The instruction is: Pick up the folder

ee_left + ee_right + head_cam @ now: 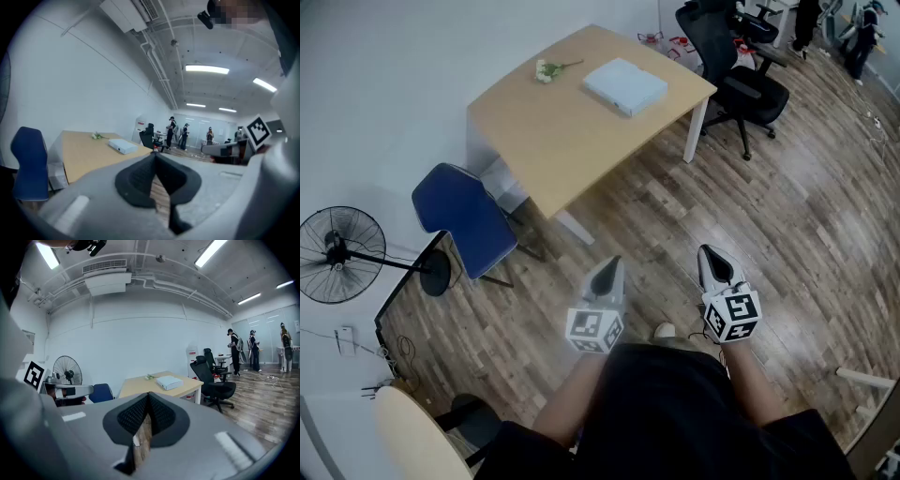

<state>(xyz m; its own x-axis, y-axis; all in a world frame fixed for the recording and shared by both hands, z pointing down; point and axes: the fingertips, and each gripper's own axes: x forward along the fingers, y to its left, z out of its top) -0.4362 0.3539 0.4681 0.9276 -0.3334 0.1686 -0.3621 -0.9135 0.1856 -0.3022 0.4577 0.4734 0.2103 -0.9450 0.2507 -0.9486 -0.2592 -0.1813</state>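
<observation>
A pale blue-white folder [624, 85] lies flat on the wooden table [562, 141], toward its far right corner. It shows small in the left gripper view as the folder [123, 146] and in the right gripper view as the folder [169, 382]. My left gripper [610, 262] and right gripper [706, 251] hang over the wood floor, well short of the table. Both are shut with nothing between the jaws. They point roughly level toward the table.
A small sprig of white flowers [548, 69] lies on the table's far left. A blue chair [467, 217] stands at the table's near left corner, a black office chair [729, 70] at its right. A standing fan [337, 255] is at the left wall. People stand far off [235, 352].
</observation>
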